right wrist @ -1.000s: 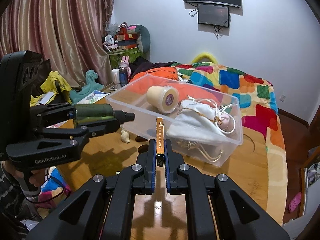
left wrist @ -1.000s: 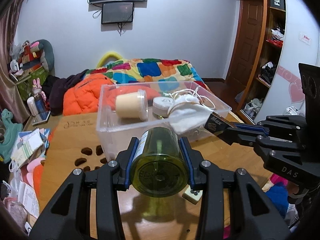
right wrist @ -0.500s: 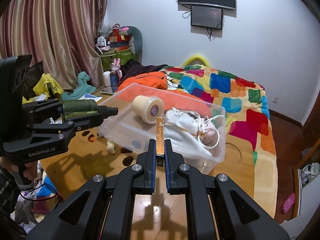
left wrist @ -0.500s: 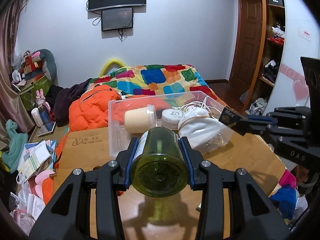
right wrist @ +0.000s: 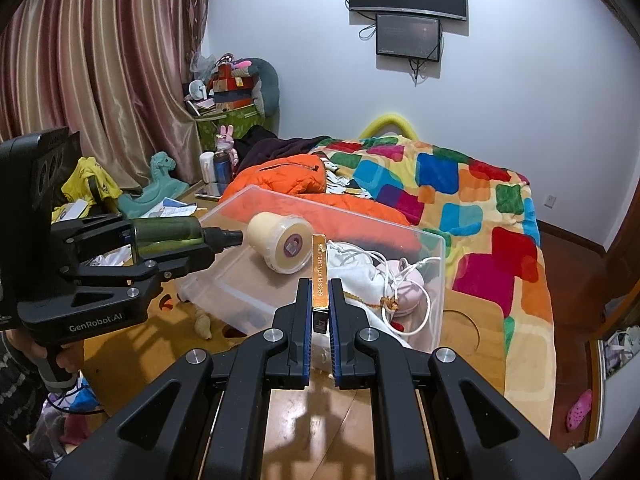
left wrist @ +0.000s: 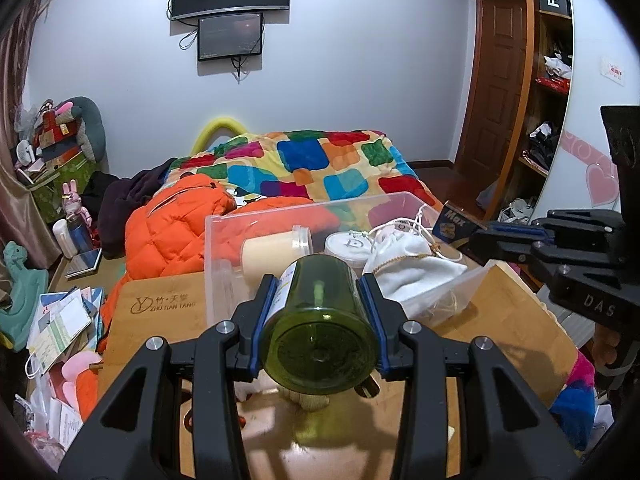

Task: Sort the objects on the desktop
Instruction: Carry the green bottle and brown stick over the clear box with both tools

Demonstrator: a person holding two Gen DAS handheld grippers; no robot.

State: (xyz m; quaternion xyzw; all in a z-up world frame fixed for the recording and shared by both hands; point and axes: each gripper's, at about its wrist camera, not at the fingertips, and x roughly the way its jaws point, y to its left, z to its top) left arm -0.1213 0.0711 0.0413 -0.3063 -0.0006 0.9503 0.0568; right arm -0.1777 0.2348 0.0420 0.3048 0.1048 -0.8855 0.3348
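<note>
My left gripper (left wrist: pixel 320 304) is shut on a green bottle (left wrist: pixel 320 336), held lying flat above the wooden table just before the clear plastic bin (left wrist: pixel 224 240). The same bottle (right wrist: pixel 168 234) shows in the right wrist view, its black cap pointing at the bin (right wrist: pixel 438 280). My right gripper (right wrist: pixel 319 304) is shut on a thin gold razor-blade box (right wrist: pixel 319 268), held upright over the bin's near edge; it also shows in the left wrist view (left wrist: pixel 454 226). In the bin lie a cream jar (right wrist: pixel 280 246), a white drawstring pouch (left wrist: pixel 412 264) and a round white tin (left wrist: pixel 346 246).
The wooden table (left wrist: pixel 160 312) has paw-shaped cut-outs. A small beige object (right wrist: pixel 203 325) lies on it by the bin. A bed with a colourful quilt (left wrist: pixel 320 164) and an orange jacket (left wrist: pixel 168 224) stands behind. Papers and toys litter the floor at left (left wrist: pixel 56 328).
Both grippers have risen and pulled back slightly while keeping their objects. The bin now looks lower and farther in both views. The left gripper has drifted to the left of the bin.
</note>
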